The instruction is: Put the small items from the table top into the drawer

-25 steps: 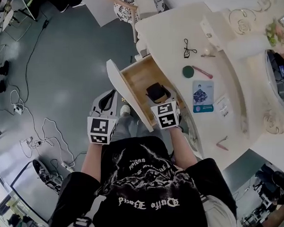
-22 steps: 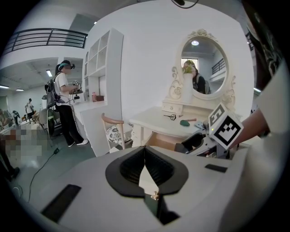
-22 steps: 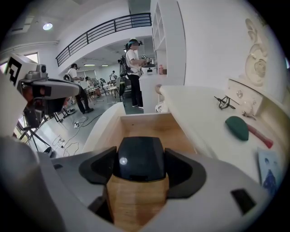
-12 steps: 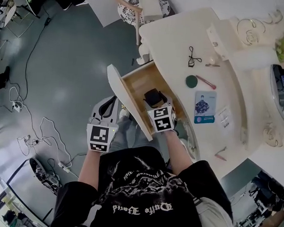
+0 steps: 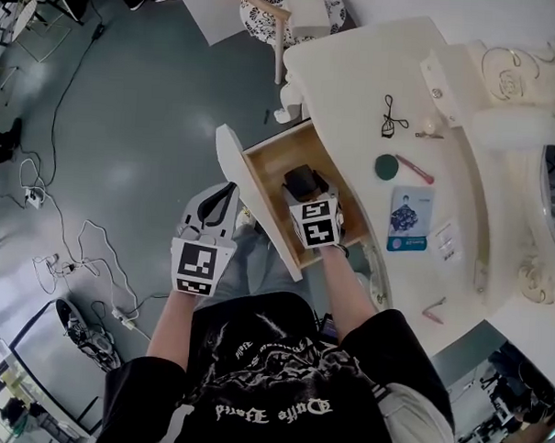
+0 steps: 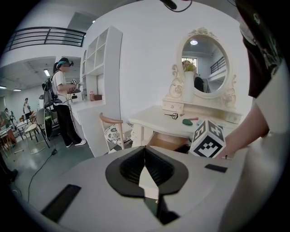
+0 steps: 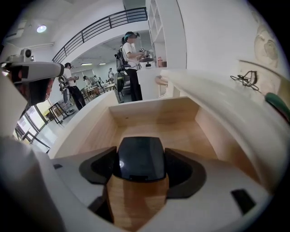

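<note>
Black case (image 7: pixel 141 153) in right tool (image 7: pixel 141 163)

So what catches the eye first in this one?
The open drawer, pulled out of the white table, with the right gripper holding a black box over its wooden floor. Small items lie on the table top, among them a green disc and a card. The left gripper hangs shut and empty beside the drawer.

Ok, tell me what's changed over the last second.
Nothing clearly moved; only the head view shifted. The right gripper stays shut on the black case inside the open drawer, the left gripper stays shut and empty beside it, and the small items are still on the table top.
</note>
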Motion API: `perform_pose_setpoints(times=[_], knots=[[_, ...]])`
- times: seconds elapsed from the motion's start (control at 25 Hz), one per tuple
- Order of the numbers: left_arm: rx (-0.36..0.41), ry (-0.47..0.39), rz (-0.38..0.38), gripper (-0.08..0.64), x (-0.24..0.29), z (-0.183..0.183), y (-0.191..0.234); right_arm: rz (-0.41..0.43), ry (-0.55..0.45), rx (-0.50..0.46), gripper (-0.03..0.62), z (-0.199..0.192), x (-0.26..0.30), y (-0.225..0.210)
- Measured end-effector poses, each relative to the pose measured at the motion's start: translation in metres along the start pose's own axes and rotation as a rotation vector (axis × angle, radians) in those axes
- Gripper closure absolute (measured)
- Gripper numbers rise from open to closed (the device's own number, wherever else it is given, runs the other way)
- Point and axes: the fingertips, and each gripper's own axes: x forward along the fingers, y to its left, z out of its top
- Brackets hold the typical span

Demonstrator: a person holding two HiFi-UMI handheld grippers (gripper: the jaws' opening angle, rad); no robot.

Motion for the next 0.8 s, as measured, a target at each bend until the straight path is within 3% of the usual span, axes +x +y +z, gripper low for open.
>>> perform_pose_setpoints(times=[0.8], knots=[[-0.024,0.063,0.014,0.545,-0.005,-0.023,0.009,-0.006,0.063,-0.057,0.256,0.000,0.035,-0.001]])
